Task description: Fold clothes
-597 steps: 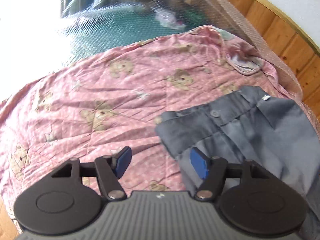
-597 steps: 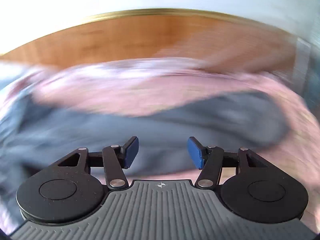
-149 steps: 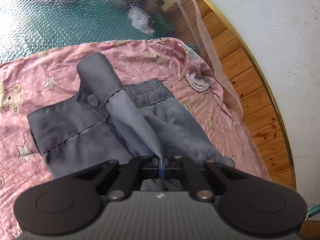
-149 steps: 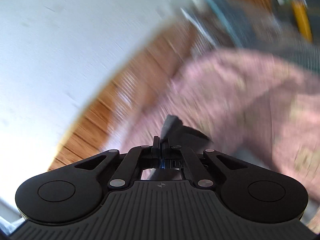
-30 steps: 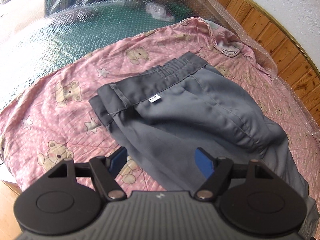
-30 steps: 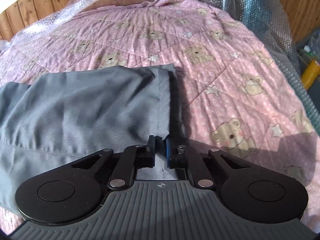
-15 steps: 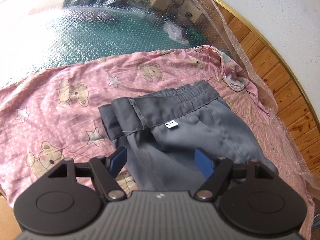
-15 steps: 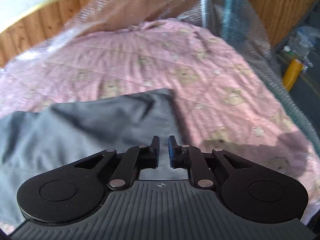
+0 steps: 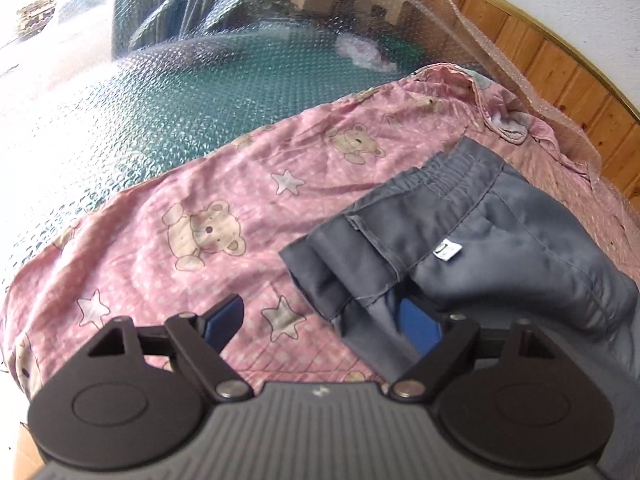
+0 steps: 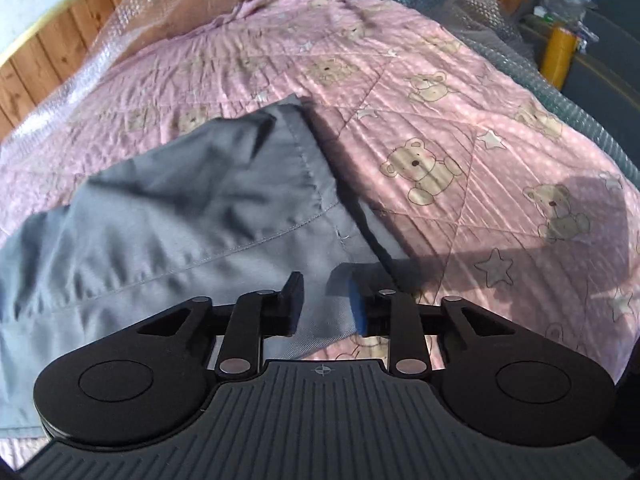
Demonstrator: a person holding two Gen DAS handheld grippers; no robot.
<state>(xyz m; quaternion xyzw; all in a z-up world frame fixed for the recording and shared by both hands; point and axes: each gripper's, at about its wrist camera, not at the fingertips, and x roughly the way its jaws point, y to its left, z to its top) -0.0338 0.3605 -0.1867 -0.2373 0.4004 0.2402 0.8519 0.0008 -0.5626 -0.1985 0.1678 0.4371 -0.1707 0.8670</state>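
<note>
Left wrist view: my left gripper (image 9: 324,322) is wide apart and has just been opening further. It points steeply down at the near left corner of the grey trousers (image 9: 472,236). The right blue pad (image 9: 420,328) sits over a fold of the grey cloth and the left one is over the pink quilt (image 9: 208,216); nothing is pinched. The trousers are smooth woven fabric, folded over, with a gathered elastic waistband (image 9: 452,172) at the far edge and a small white label (image 9: 448,250) on top. The quilt is thin, stitched in diamonds and printed with bears and stars. Bubble wrap (image 9: 120,120) covers the green surface beyond it, with wood panelling (image 9: 560,72) at far right.

Right wrist view: my right gripper (image 10: 324,306) is partly parted, its jaws just been opening, tilted down over the hem end of a trouser leg (image 10: 192,200). Grey cloth lies between the pads, but they aren't pressing on it. The leg is flat and lightly creased, with a stitched hem (image 10: 308,168) running toward the far side. Pink quilt lies right and far, and a yellow roll (image 10: 560,54) stands at far right.
</note>
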